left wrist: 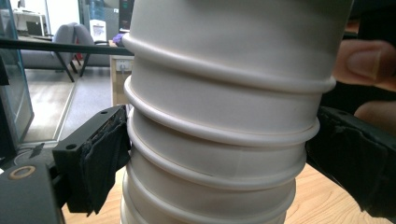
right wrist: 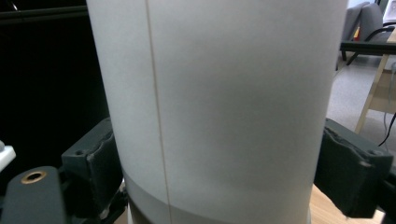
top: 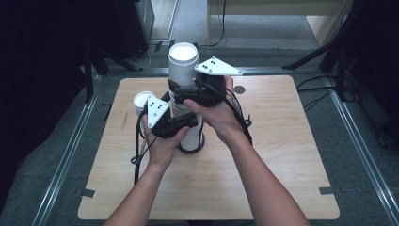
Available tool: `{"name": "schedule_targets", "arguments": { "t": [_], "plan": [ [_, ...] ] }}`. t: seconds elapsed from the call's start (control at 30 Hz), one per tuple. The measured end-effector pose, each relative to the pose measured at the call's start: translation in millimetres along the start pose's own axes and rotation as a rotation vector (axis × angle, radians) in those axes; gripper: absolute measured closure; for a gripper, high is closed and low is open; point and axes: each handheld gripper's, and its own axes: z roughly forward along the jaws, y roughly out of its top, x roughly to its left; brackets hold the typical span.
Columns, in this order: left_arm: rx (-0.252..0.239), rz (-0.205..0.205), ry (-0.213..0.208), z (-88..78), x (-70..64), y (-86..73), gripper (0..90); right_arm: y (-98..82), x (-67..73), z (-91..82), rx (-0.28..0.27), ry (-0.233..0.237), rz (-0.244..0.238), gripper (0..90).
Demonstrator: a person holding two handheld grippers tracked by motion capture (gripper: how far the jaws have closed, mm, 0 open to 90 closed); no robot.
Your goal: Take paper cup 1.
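Observation:
A tall stack of white paper cups (top: 191,139) stands upright in a black ring base (top: 203,147) at the middle of the wooden table (top: 282,141). My left gripper (top: 187,123) is shut on the ribbed lower part of the stack (left wrist: 219,140), with a pad (left wrist: 100,163) against each side. Higher up, my right gripper (top: 185,92) is shut on the smooth wall of the top cup (top: 182,61), which fills the space between its pads (right wrist: 95,163). In the right gripper view the top cup (right wrist: 224,93) hides what lies behind it.
Another white cup (top: 142,100) stands just left of the stack, behind my left hand. A small dark disc (top: 240,89) lies on the table to the right of the stack. Metal rails (top: 70,150) and stand legs (top: 310,59) surround the table.

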Motion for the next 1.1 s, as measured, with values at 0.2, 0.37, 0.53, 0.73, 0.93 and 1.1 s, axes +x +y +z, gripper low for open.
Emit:
{"name": "schedule_targets", "arguments": {
  "t": [0.2, 0.37, 0.53, 0.73, 0.93, 1.1],
  "plan": [
    [0.002, 0.007, -0.002, -0.4, 0.2, -0.3, 6.9, 9.7, 1.1, -5.1, -0.042, 0.005, 0.015, 14.0],
    [0.001, 0.01, 0.0, -0.3, -0.2, -0.7, 7.0, 15.0, 3.2, -8.6, -0.077, -0.017, -0.003, 15.2],
    [0.001, 0.012, 0.0, -0.3, -0.2, -0.8, 7.0, 17.3, 8.7, -10.3, -0.111, -0.034, -0.023, 16.2],
    [0.002, 0.011, 0.001, -0.3, -0.4, -0.7, 7.0, 23.8, 12.8, -12.4, -0.115, -0.08, -0.039, 18.0],
    [0.001, 0.015, 0.003, -0.1, -0.4, -0.9, 7.1, 31.5, 13.5, -15.3, -0.127, -0.089, -0.028, 19.2],
    [-0.003, 0.014, 0.001, 0.1, -0.7, -1.2, 7.1, 41.8, 13.5, -21.2, -0.171, -0.097, -0.009, 19.8]
  ]
}}
